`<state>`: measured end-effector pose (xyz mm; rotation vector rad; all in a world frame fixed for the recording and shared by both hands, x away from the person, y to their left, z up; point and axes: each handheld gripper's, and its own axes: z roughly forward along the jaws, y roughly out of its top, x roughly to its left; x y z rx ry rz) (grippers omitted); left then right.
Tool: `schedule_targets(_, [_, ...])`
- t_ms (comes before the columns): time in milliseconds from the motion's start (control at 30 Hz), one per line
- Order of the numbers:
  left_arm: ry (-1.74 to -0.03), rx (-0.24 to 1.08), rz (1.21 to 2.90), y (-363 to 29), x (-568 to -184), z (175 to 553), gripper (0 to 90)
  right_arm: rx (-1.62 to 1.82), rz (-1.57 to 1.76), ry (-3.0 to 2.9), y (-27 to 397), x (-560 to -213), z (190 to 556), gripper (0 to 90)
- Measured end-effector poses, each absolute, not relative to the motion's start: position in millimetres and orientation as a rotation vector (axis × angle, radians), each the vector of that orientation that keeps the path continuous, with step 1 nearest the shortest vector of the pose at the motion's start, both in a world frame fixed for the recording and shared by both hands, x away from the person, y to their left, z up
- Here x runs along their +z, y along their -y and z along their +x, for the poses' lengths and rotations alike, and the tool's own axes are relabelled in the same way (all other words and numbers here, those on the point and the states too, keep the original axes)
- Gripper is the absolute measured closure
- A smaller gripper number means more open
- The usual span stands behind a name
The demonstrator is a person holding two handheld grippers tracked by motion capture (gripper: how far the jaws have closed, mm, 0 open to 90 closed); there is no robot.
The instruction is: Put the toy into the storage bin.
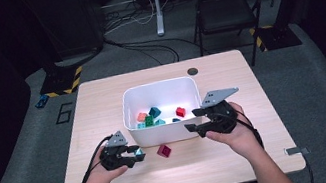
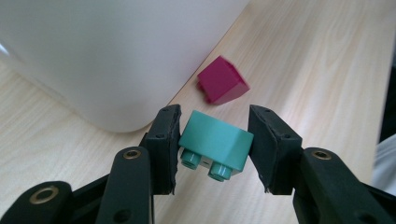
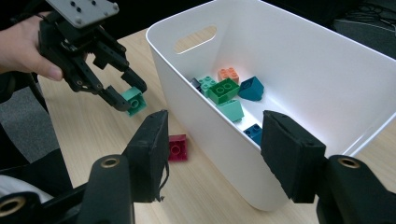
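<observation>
Holding now: left tool clamped on the teal brick, just off the tabletop.
Right tool: jaws apart, empty, by the white bin.
Next, I'd guess: carry it over the rim, let go.
Leftover: magenta brick beside the bin.

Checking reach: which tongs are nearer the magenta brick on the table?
Left. The left tongs hover just beside the magenta brick; the right tongs sit farther, at the white bin.

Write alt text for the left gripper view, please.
Two black fingers clamp a teal toy brick, studs facing the camera, above a wooden table. A dark pink brick lies just beyond, beside a white tub.
</observation>
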<state>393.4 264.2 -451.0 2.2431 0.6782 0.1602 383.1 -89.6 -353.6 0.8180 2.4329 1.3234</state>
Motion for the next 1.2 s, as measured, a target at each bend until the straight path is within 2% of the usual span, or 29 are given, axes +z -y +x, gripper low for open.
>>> schedule_targets(600, [-0.651,0.126,2.211,-257,-376,392,55.0,1.334,0.831,-2.419,93,-352,383,41.7])
schedule_targets(867, [-0.636,0.166,2.194,-252,-343,408,55.0,1.335,0.832,-2.416,95,-352,384,41.7])
schedule_targets(1200, [-0.627,0.188,2.187,-238,-322,433,55.0,1.34,0.834,-2.412,96,-352,384,41.8])
